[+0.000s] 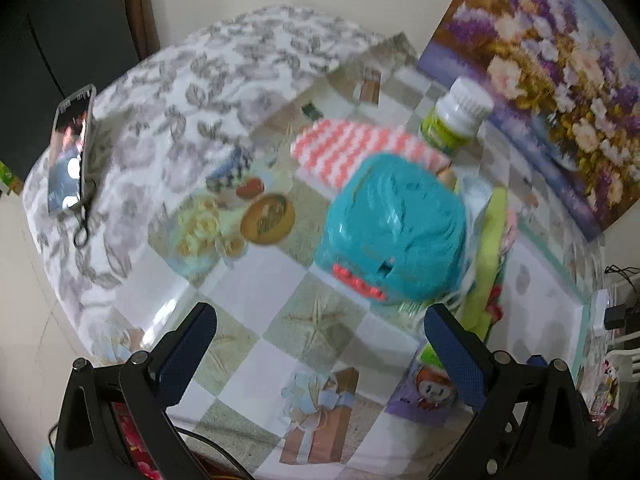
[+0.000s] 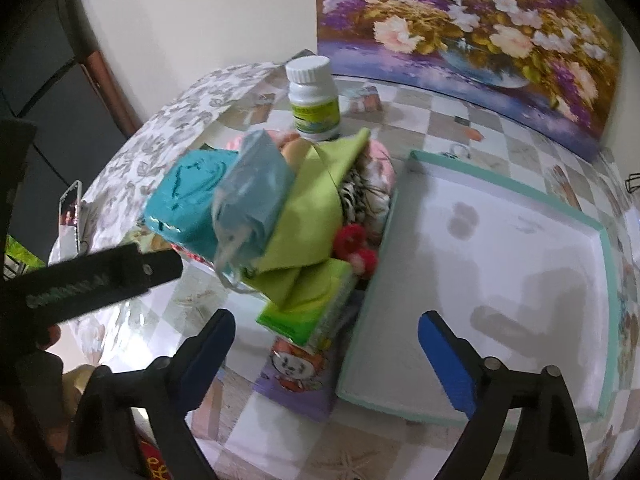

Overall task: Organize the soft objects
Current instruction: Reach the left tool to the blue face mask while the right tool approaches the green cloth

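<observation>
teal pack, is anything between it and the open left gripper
Nothing visible does. In the left wrist view the left gripper is open, with only bare checked tablecloth between its fingers and the teal pack. Other soft items sit against the pack's far and right sides.

A white-capped pill bottle stands upper centre on the checkered table, before a flower painting. At the left wrist view's left edge, a phone lies beside keys.
</observation>
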Action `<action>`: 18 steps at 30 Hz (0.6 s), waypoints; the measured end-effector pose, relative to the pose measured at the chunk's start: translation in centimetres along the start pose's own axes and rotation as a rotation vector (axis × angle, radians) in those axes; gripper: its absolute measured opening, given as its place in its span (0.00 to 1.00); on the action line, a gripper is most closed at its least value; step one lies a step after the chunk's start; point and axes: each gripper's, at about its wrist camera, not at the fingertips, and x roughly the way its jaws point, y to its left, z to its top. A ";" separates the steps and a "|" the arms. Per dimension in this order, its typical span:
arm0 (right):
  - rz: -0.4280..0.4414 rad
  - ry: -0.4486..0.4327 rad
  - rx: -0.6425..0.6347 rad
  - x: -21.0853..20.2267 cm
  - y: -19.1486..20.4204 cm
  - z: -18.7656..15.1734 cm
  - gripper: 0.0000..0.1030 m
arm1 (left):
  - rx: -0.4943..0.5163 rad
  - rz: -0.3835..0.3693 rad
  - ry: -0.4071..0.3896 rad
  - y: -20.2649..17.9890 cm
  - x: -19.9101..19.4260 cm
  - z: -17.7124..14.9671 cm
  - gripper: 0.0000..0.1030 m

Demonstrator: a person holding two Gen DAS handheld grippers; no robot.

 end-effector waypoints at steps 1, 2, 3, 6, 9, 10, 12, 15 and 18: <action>0.005 -0.005 0.006 -0.1 -0.1 0.2 0.87 | 0.003 -0.002 -0.018 -0.1 -0.5 0.3 1.00; 0.004 -0.009 0.009 -0.1 -0.2 0.4 0.86 | 0.006 -0.003 -0.029 -0.4 -0.8 0.6 1.00; 0.000 -0.014 0.014 -0.2 -0.3 0.6 0.86 | 0.012 -0.007 -0.040 -0.7 -1.2 1.1 1.00; 0.007 -0.019 0.033 -0.2 -0.9 1.5 0.83 | 0.038 -0.009 -0.039 -1.8 -1.5 2.3 1.00; 0.010 -0.024 0.058 -0.3 -1.6 2.4 0.81 | 0.054 -0.023 -0.016 -3.0 -1.2 3.3 1.00; 0.012 -0.029 0.067 -0.3 -1.9 2.8 0.81 | 0.058 -0.030 -0.013 -3.4 -1.1 3.7 1.00; 0.012 -0.025 0.088 -0.3 -2.5 3.5 0.81 | 0.068 -0.043 -0.009 -4.3 -1.1 4.3 1.00; 0.020 -0.031 0.136 -0.3 -3.7 4.6 0.81 | 0.086 -0.064 -0.001 -5.8 -0.9 5.0 1.00; 0.001 -0.025 0.176 -0.1 -4.9 5.7 0.81 | 0.123 -0.076 0.013 -7.4 -0.2 5.6 0.97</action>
